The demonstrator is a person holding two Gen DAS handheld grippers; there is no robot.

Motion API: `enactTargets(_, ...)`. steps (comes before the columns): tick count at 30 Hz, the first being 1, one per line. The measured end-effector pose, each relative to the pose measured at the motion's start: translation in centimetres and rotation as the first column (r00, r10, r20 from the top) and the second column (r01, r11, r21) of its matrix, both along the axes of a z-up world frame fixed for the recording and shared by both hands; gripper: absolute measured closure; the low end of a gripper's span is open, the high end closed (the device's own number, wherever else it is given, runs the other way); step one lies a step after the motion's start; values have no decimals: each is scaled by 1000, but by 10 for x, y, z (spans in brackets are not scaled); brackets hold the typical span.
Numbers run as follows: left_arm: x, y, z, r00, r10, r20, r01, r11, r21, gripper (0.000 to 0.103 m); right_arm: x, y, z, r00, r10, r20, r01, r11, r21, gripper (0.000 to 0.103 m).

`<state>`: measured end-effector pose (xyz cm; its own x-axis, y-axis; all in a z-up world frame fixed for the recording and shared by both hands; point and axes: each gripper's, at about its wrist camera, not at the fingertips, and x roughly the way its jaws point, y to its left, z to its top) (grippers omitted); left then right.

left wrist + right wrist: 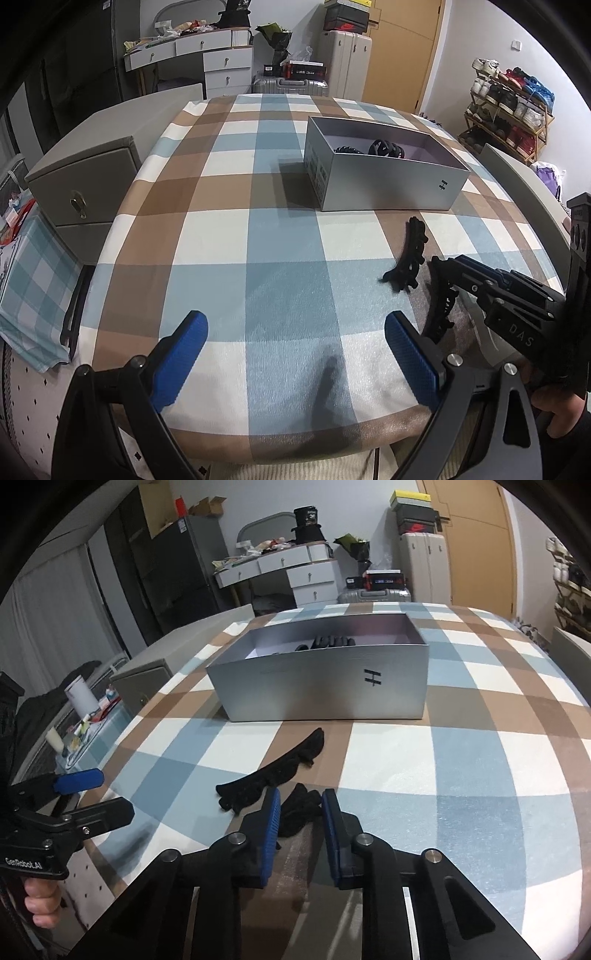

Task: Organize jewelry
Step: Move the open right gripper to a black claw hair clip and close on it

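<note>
A silver box (325,686) stands open-topped on the checked tablecloth (288,291), and it serves as the landmark here. Inside it, toward its far wall, lie a few black pieces of jewelry (332,641), seen from the left wrist view as dark beaded loops. On the near side of the box, just clear of its front wall, a long curved black hair clip (273,771) lies flat on the cloth. Nearer still from the box, a second black clip (299,808) sits between the blue pads of the right gripper (300,805); the fingers stand on either side of it with a narrow gap, and whether they press on it cannot be told. The left gripper (295,328) hovers over the cloth well in front of the box and to its left, its fingers spread wide with nothing between them. A grey drawer chest (85,184) stands off the table's edge, left of the box.
</note>
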<state>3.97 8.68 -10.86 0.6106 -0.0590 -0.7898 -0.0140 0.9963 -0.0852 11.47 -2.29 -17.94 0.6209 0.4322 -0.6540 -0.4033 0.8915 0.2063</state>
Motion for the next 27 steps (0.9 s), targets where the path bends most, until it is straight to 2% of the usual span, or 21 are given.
enactTargets(4, 0, -1, 2, 1000, -1, 6, 1, 1000, 4, 9, 1, 0, -1, 999, 1, -33, -1, 1000, 4, 79)
enactTargets(9, 0, 0, 2, 1000, 3, 8, -3, 1000, 1, 9, -5, 6, 2, 999, -24, -23, 23, 998, -55, 78)
enactTargets(12, 0, 1, 3, 1000, 7, 8, -7, 1000, -8, 9, -10, 10, 1, 998, -63, -21, 61, 997, -56, 77)
enactTargets(13, -1, 1, 4, 1000, 7, 10, -7, 1000, -8, 9, -13, 12, 1, 997, -71, -16, 70, 996, -63, 75)
enactTargets(16, -1, 1, 5, 1000, 6, 14, -6, 1000, -6, 9, -18, 18, -3, 998, -68, -7, 67, 994, -92, 58)
enactTargets(18, -1, 2, 5, 1000, 7, 15, -7, 1000, -8, 9, -23, 27, -5, 998, -58, 36, 62, 988, -141, 54)
enactTargets(20, -1, 2, 5, 1000, 9, 15, -8, 1000, -13, 9, -26, 32, -6, 998, -40, 52, 48, 987, -153, 60)
enactTargets(22, 0, 2, 5, 1000, 9, 14, -9, 1000, -12, 9, -26, 31, -6, 998, -36, 56, 44, 988, -150, 74)
enactTargets(27, 6, 0, 7, 1000, -12, 14, 12, 1000, -10, 9, -21, 16, -5, 998, -47, 30, 49, 995, -84, 80)
